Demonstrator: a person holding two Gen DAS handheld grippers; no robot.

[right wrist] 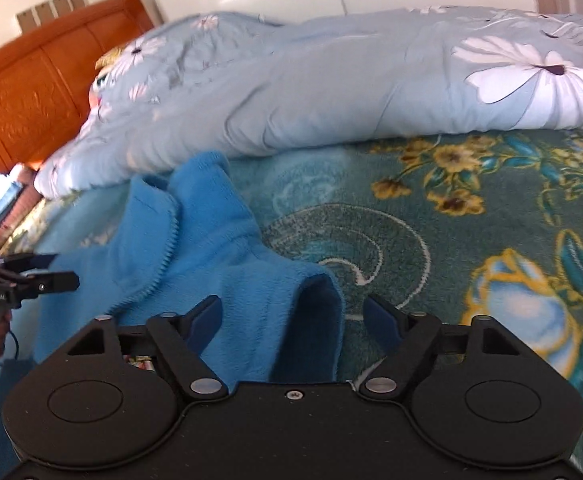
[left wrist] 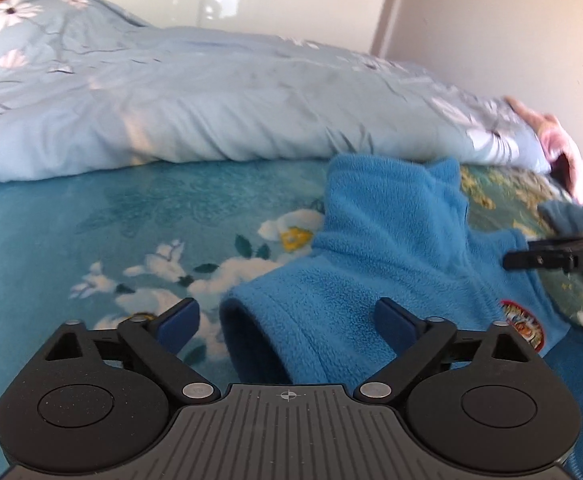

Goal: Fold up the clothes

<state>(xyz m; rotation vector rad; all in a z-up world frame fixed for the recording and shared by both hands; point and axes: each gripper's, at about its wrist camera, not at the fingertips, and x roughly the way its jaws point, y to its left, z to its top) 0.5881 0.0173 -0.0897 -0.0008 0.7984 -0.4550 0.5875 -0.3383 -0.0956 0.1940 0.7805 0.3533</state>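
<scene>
A blue fleece jacket (left wrist: 391, 240) with a zip and a round badge lies on the teal floral blanket (left wrist: 91, 232). In the left wrist view one sleeve cuff (left wrist: 259, 320) lies between the fingers of my left gripper (left wrist: 287, 320), which is open; the left pad stands clear of the cuff. The right gripper (left wrist: 515, 260) pokes in at the right edge. In the right wrist view the other sleeve cuff (right wrist: 315, 312) lies between the fingers of my right gripper (right wrist: 293, 316), also open, its right pad apart from the fleece. The left gripper (right wrist: 61, 270) shows at the left edge.
A bulky light-blue duvet (left wrist: 211, 112) with white flowers is heaped along the far side of the bed, just behind the jacket's collar. An orange wooden headboard (right wrist: 43, 88) stands at the left. Pink and dark clothing (left wrist: 567, 160) lies at the right by the wall.
</scene>
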